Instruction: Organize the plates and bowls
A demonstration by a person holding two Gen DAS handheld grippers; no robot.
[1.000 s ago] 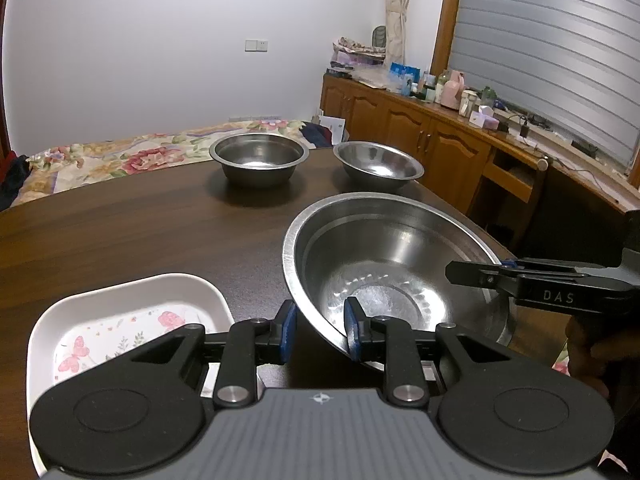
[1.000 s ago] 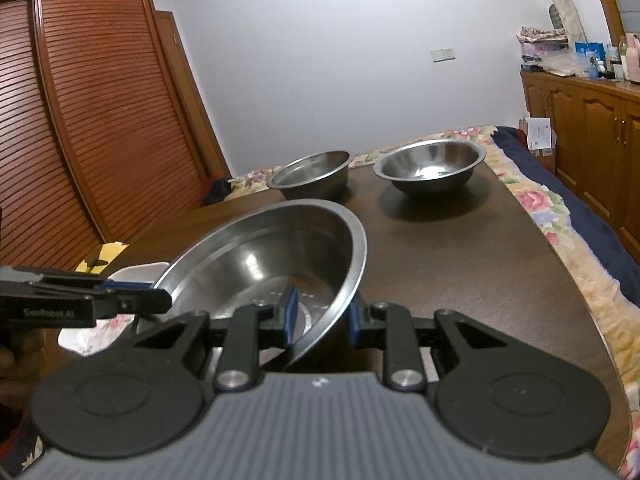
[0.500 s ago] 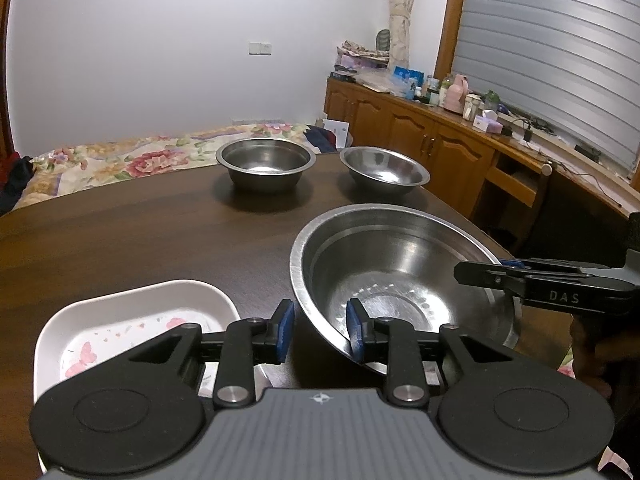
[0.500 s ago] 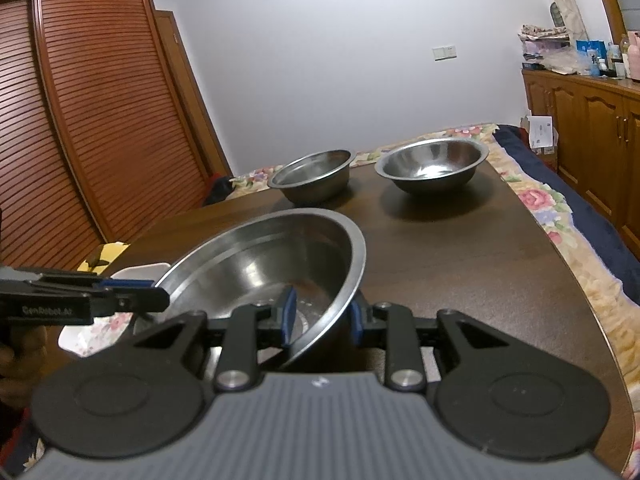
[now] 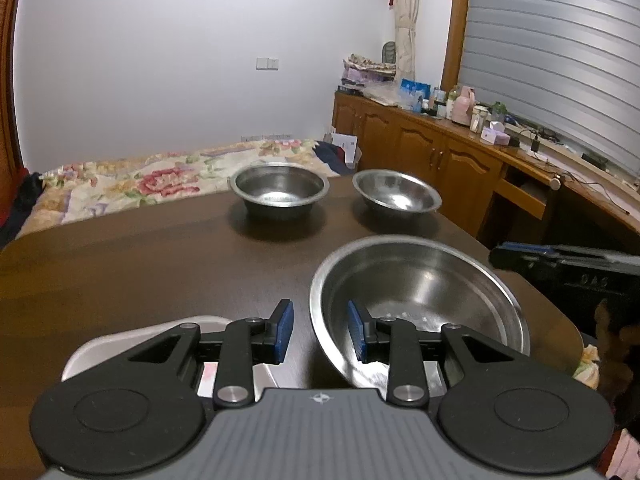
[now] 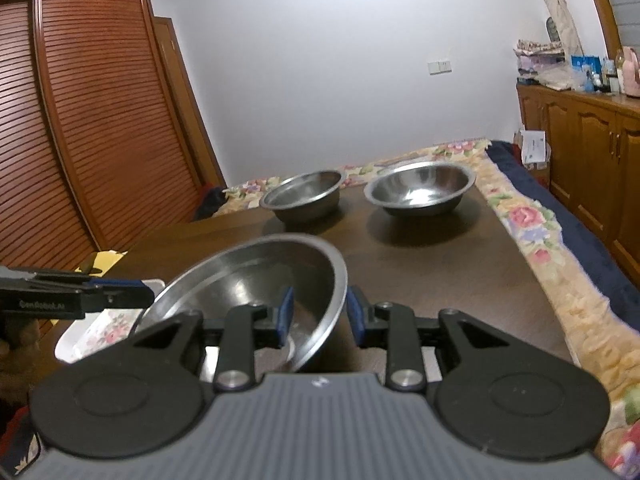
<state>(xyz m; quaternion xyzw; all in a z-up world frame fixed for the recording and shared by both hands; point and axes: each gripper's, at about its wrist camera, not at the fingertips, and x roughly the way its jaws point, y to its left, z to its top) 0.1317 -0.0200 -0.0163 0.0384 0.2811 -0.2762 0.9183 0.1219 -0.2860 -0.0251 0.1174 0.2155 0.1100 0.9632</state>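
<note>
straddling the big steel bowl rim, your left gripper and right gripper stand parted, gripping nothing, over the dark desk by the floral bed.

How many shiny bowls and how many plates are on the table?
Shiny metal bowls: 3, the big near one, the deep far one, the wide far one
White flowery plates: 1
Total: 4

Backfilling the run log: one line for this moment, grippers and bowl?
left gripper: open, straddling large bowl rim | right gripper: straddling opposite rim, grip unclear | deep bowl and shallow bowl: far end, apart
</note>
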